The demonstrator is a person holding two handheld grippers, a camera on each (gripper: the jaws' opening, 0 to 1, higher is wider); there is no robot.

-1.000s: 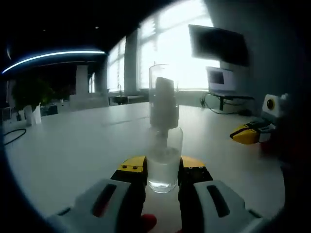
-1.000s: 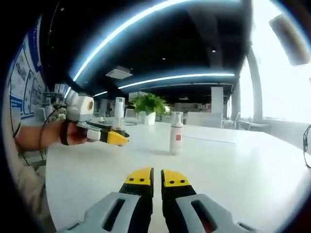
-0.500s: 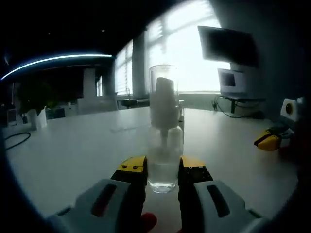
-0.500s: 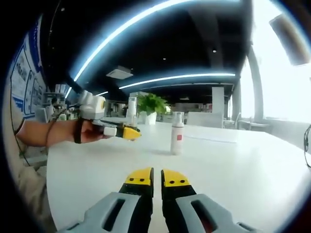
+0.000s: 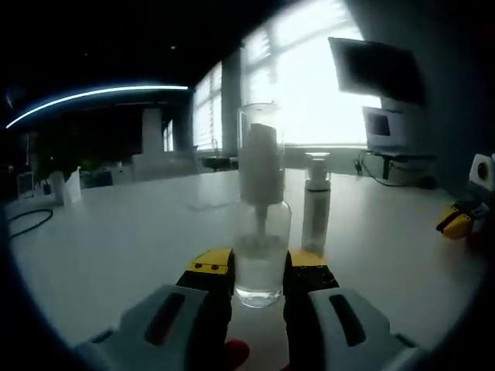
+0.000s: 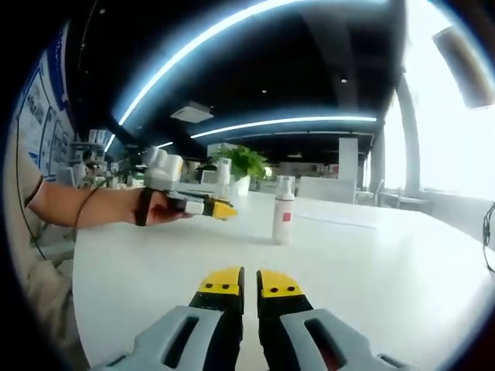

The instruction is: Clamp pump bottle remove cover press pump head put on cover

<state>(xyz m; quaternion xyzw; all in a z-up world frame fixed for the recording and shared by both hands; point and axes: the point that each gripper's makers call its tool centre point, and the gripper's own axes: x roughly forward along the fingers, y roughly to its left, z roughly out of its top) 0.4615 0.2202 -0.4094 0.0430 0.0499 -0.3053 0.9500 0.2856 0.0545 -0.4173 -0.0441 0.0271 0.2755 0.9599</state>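
Observation:
My left gripper (image 5: 261,264) is shut on the lower body of a clear pump bottle (image 5: 262,197), which stands upright between the yellow fingertips. A clear cover sits over its white pump head. In the right gripper view a hand holds that left gripper (image 6: 207,206) level above the table, with the pump bottle (image 6: 223,173) rising from it. My right gripper (image 6: 250,281) hangs low over the white table (image 6: 371,263), shut with nothing between its jaws. Its yellow tip also appears as the right gripper (image 5: 456,222) at the far right of the left gripper view.
A second white pump bottle with a red label (image 6: 283,210) stands on the table, also seen as the white bottle (image 5: 315,202) just behind and right of the held one. A potted plant (image 6: 241,164) stands further back. A black cable (image 5: 23,220) lies at the left.
The left gripper has carried the clear bottle closer to the white bottle, which has come into the left gripper view. The right gripper has stayed still and shut.

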